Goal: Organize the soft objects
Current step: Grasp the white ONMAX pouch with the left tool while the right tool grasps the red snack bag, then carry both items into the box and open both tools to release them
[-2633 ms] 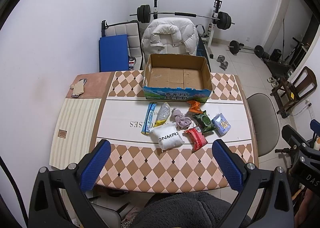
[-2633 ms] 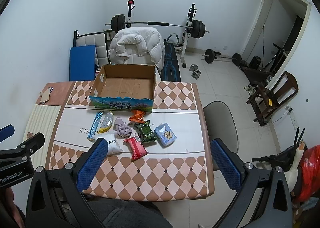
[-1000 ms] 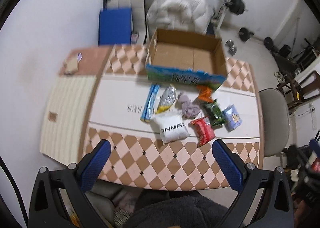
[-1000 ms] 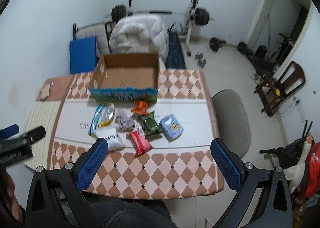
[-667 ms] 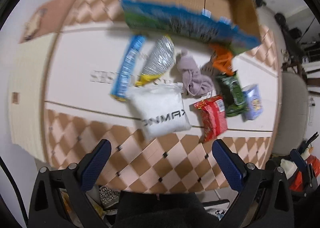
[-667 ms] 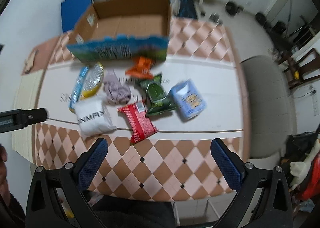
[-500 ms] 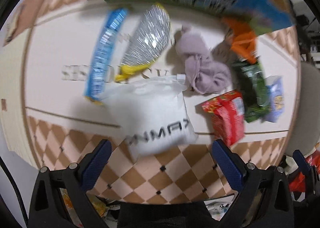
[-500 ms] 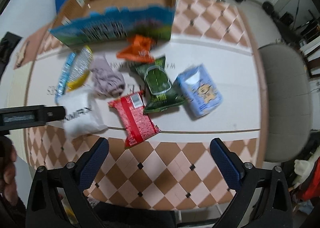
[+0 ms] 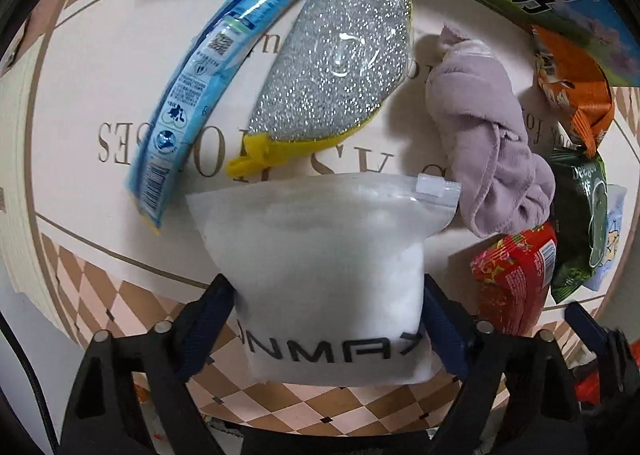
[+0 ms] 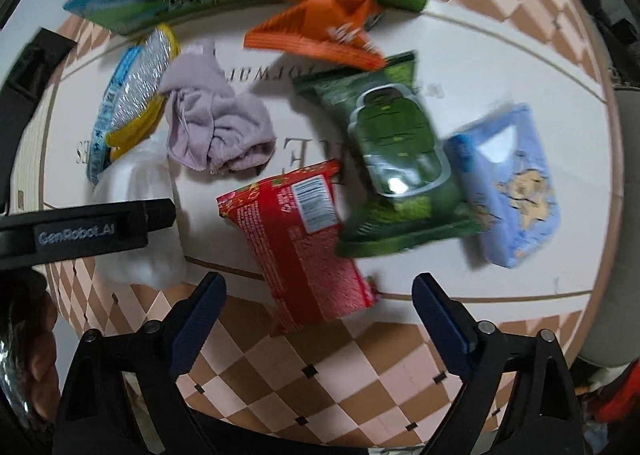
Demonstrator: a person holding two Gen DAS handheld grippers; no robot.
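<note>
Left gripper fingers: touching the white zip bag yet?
Touching. In the left wrist view, both blue pads of the left gripper press the sides of the white zip bag, pinching it narrower.

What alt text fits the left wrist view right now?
The left gripper straddles a white zip pouch, blue fingers at both sides; whether they press it cannot be told. Behind it on the table lie a blue packet, silver scrubber and lilac cloth; red, green and orange packs sit right.

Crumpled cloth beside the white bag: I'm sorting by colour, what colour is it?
Pale lilac cloth, clearest in the left wrist view.
</note>
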